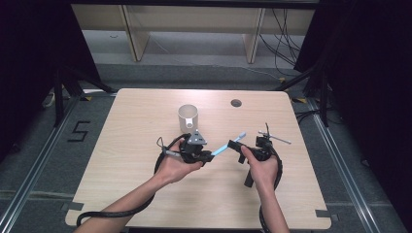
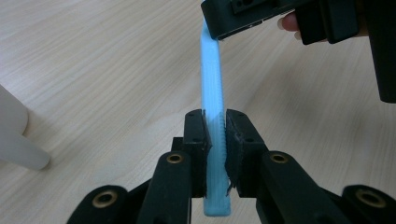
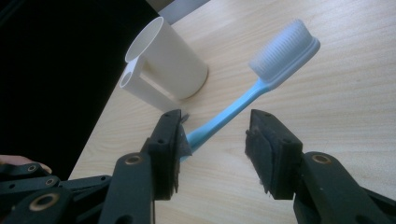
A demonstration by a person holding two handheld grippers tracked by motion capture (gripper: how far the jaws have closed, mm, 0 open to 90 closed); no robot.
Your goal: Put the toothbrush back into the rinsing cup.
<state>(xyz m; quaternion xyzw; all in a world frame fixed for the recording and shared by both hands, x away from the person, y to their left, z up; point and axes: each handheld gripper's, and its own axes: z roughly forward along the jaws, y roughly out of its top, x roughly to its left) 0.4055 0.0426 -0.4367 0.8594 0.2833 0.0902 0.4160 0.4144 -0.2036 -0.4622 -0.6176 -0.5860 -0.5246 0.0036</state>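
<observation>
Dark curtains flank a pale wooden table (image 1: pixel 145 194) where a person works with a hand-held gripper in each hand, light wood shelving and loose cables visible on the grey floor beyond. At centre, the left gripper (image 2: pixel 215 140) has its jaws closed narrowly on the lower handle of a light blue toothbrush (image 1: pixel 228 145), holding it clear of the tabletop with the white bristle head pointing toward the right side. The right gripper (image 3: pixel 214 140) has its jaws spread wide on either side of the handle's upper stretch, one pad just beside the plastic, the other well apart from it. A white cup (image 1: pixel 188 118) with a side tube stands upright behind the left gripper, near the middle of the table, with a round cable hole (image 1: pixel 236 103) further back. By the look of it, the step in hand is a pass of the brush between grippers, probably on its way to the cup. Done well, that would mean centring the right jaws on the handle, closing squarely on its flat faces below the neck, and confirming a firm hold before the left jaws let go; releasing too soon could let the slim, smooth handle pivot or drop. Keeping the brush level and clear of the cup's rim would help avoid tipping the light cup.
</observation>
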